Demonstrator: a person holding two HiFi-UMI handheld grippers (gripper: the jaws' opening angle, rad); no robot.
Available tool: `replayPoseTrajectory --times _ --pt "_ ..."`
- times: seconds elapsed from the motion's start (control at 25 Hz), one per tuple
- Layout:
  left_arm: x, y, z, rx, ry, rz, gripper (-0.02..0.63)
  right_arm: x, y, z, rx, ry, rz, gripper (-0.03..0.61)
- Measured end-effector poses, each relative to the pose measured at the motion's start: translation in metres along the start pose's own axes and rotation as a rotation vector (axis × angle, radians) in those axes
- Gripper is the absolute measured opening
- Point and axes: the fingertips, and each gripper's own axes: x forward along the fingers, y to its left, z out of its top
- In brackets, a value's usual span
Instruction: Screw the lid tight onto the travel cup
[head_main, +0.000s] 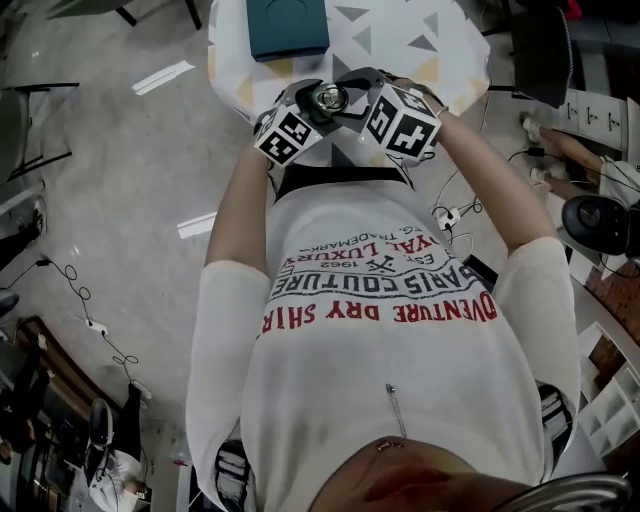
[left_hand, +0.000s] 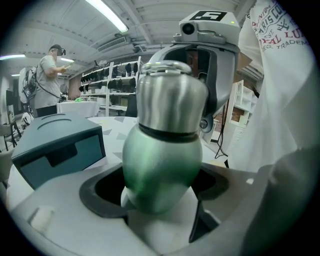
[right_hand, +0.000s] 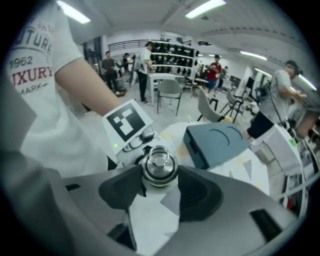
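The travel cup (left_hand: 160, 165) has a green body and a steel lid (left_hand: 170, 102) sitting on top of it. I hold it upright over the near edge of the patterned table (head_main: 440, 40). My left gripper (left_hand: 162, 200) is shut on the green body, low down. From above, my right gripper (right_hand: 160, 176) reaches over the lid (right_hand: 159, 165), and its dark pads touch the lid's rim on both sides. In the head view both grippers meet around the lid (head_main: 327, 97), left gripper (head_main: 312, 108) and right gripper (head_main: 348, 95) close in front of the person's chest.
A teal box (head_main: 288, 25) lies on the table behind the cup, also seen as the teal box (right_hand: 217, 142) to the right. Cables and a power strip (head_main: 450, 215) lie on the floor at right. People, chairs and shelves stand in the room beyond.
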Motion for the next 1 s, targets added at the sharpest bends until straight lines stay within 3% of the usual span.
replayPoseTrajectory --times 0.12,0.32,0.52,0.64,0.88,1.0 --pt "0.001 0.002 -0.001 0.003 -0.005 0.004 0.393 0.002 -0.002 -0.001 0.128 -0.017 -0.082 0.235" --pt "-0.001 0.003 0.001 0.007 -0.002 0.007 0.393 -0.001 -0.005 -0.001 0.237 -0.04 -0.184 0.235" --pt "-0.001 0.003 0.003 0.011 -0.009 0.006 0.394 -0.003 -0.004 0.001 0.215 -0.086 -0.229 0.236" --pt "0.0 0.004 0.005 0.025 -0.033 0.025 0.393 -0.01 -0.003 0.002 0.213 -0.149 -0.264 0.249" --pt "-0.003 0.002 0.005 0.018 -0.044 0.036 0.394 -0.043 -0.014 0.003 0.452 -0.306 -0.385 0.252" --pt "-0.011 -0.001 0.015 0.004 -0.065 0.036 0.408 -0.06 -0.016 0.01 0.496 -0.406 -0.398 0.201"
